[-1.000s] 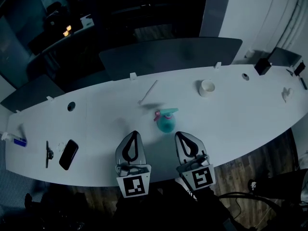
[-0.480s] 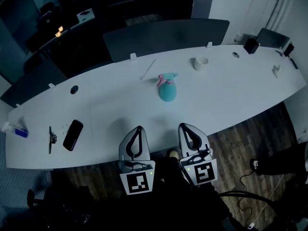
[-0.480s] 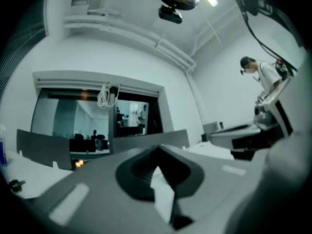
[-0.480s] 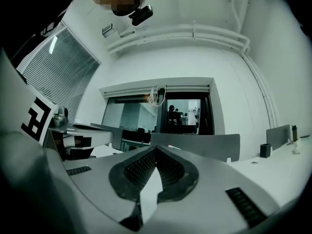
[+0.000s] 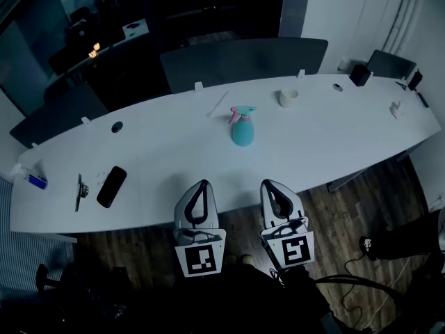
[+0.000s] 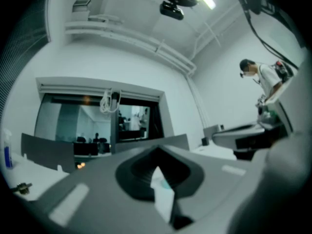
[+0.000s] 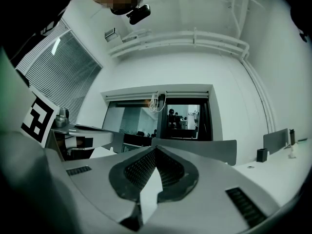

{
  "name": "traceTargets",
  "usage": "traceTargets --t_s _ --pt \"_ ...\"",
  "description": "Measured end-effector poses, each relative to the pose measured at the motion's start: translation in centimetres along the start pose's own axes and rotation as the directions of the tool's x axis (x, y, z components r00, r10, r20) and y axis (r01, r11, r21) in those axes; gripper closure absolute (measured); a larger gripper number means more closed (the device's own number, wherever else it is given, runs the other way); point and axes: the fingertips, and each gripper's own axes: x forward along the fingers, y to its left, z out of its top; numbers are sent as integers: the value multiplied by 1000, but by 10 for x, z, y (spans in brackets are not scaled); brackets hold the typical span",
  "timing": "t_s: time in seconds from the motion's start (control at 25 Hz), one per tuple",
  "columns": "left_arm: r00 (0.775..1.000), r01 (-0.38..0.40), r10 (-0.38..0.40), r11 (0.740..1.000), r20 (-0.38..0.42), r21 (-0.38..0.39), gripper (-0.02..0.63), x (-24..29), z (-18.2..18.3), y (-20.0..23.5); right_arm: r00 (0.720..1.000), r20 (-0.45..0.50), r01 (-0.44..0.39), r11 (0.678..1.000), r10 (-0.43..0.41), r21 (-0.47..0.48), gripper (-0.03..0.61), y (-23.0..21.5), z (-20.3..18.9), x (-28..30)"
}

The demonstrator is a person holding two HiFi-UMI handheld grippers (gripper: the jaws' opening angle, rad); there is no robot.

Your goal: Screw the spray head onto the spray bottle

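Observation:
The teal spray bottle [image 5: 243,132] stands upright on the long white table [image 5: 334,138], a pink-collared spray head [image 5: 241,113] sitting on top of it. Both grippers hang side by side off the table's near edge, over the wooden floor, well short of the bottle. My left gripper [image 5: 201,184] is shut with nothing in it, and so is my right gripper [image 5: 270,183]. In the left gripper view the shut jaws [image 6: 157,151] point level across the table, with a sliver of teal showing low between them. The right gripper view shows its jaws [image 7: 156,149] shut and empty.
A black phone [image 5: 111,186] and a thin dark tool [image 5: 79,190] lie at the table's left, with a blue-capped item [image 5: 33,179] at the far left end. A white stick [image 5: 217,104] and a white cup [image 5: 288,97] lie behind the bottle. Dark chairs [image 5: 243,58] stand along the far side.
Both grippers have drawn back together from over the table to beyond its near edge. The bottle now sits farther from them. Both stay shut.

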Motion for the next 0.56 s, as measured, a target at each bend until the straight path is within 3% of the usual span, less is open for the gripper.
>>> traceTargets --t_s 0.56 --pt "1000 15 -15 1000 16 1 611 -8 11 -27 999 2 -33 999 33 -11 574 -6 6 -15"
